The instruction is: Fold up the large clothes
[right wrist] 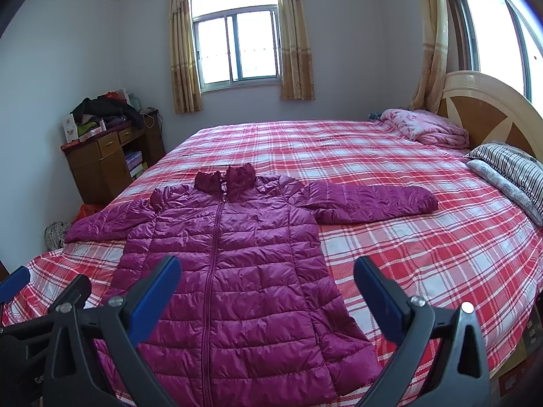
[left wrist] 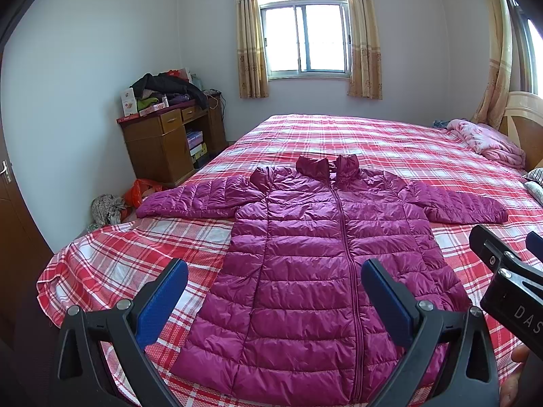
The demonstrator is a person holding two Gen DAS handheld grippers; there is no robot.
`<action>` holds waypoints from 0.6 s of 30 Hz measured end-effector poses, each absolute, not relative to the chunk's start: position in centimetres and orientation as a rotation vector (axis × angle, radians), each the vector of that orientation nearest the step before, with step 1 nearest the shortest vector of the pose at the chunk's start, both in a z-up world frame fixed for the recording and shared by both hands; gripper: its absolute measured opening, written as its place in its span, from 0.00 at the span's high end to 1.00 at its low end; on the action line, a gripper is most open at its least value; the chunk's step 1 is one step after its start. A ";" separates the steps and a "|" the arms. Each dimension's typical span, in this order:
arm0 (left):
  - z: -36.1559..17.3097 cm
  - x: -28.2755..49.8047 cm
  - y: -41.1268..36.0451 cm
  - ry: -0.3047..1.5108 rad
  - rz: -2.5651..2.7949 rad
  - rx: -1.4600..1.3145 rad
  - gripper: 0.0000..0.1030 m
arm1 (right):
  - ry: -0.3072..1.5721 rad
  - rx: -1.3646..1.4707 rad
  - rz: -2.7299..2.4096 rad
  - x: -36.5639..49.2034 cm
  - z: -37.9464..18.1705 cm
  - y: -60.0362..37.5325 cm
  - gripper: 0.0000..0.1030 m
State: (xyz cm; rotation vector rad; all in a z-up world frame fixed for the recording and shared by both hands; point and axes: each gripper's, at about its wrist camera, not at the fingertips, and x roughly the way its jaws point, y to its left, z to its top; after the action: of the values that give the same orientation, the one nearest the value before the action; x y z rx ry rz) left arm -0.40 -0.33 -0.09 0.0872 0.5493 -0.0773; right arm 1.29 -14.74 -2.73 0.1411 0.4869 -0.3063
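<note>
Both tongs hang above the near edge of the bed, jaws spread wide and holding nothing. Left gripper [left wrist: 274,300] hovers over the lower half of the jacket [left wrist: 315,257], its blue pads [left wrist: 163,305] straddling the zip. Right gripper [right wrist: 267,293] hovers just beside it, one finger over the jacket [right wrist: 237,271] and the other over bare sheet; its black body also shows at the right edge of the left view.

Beneath them the purple quilted jacket lies flat, front up and zipped, hem at the near edge of the bed [right wrist: 407,237], collar pointing toward the window [right wrist: 236,45]. Both sleeves stretch straight out sideways, the left one reaching the bed's left edge.

Farther off, a pink blanket [right wrist: 427,129] is bunched at the far right corner by the headboard [right wrist: 485,108], with pillows [right wrist: 509,169] along the right edge. A wooden desk [left wrist: 169,139] piled with clothes stands against the left wall.
</note>
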 end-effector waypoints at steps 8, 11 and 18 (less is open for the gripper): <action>-0.1 -0.4 -0.4 0.549 -0.075 0.087 0.01 | 0.486 0.142 -0.306 1.3 -2.7 -14.8 0.00; -0.1 -0.4 -0.4 0.550 -0.076 0.086 0.01 | 0.486 0.142 -0.306 1.3 -2.7 -14.8 0.00; -0.1 -0.5 -0.4 0.549 -0.077 0.087 0.01 | 0.486 0.144 -0.305 1.3 -2.7 -14.8 0.00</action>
State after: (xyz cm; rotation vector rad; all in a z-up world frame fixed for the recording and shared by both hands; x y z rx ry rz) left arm -0.49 -0.44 -0.11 0.0875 0.5490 -0.0769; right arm 1.27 -14.75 -2.71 0.1444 0.4865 -0.3053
